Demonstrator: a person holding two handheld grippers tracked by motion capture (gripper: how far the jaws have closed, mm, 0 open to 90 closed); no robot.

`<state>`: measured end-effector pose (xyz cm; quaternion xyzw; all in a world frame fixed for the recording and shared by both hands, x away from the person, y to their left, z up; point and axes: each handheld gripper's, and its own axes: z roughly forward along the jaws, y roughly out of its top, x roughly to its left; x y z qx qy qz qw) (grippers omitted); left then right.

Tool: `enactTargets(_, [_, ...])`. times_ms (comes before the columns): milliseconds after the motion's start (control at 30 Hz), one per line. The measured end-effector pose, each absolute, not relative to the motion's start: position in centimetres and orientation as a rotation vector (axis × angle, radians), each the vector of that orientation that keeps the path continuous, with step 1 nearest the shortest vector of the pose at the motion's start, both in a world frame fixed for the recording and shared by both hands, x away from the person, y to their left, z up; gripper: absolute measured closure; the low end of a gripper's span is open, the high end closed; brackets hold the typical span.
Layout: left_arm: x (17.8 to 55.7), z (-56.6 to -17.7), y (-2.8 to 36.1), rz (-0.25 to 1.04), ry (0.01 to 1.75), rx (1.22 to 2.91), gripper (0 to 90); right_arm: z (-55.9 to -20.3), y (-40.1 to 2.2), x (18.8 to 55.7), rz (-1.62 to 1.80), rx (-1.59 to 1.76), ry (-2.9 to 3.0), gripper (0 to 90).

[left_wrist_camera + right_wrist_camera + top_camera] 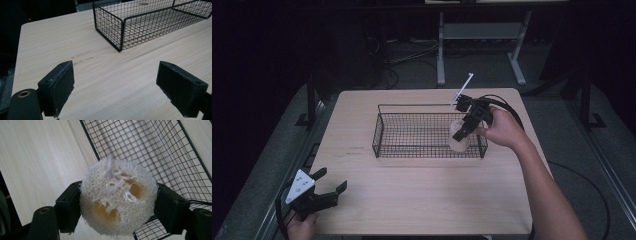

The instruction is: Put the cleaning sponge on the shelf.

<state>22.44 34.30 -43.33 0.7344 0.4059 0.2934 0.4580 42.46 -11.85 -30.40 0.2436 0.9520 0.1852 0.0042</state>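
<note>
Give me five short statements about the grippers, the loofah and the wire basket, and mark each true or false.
1. The right gripper is shut on the loofah sponge. True.
2. The left gripper grips the basket's rim. False: its jaws stand open over bare table, apart from the wire basket.
3. The loofah is held at the basket's right end in the high view. True.
4. The basket is solid plastic. False: it is black wire mesh.
5. The left gripper sits at the table's far edge. False: it is at the near left corner.
</note>
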Motion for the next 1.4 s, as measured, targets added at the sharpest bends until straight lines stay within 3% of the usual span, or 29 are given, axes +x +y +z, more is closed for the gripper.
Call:
enactTargets(600, [22.5,-43.4,34.4,0.72,1.003,1.81,13.9,-30.3,-11.1,45.6,0.565,0.84,2.948,28.2])
enactTargets(1400, [22.5,-43.3,34.3,0.723,0.996,1.811,13.9,-33.7,-11.2,47.4,0.54,0.942,2.924,28.2])
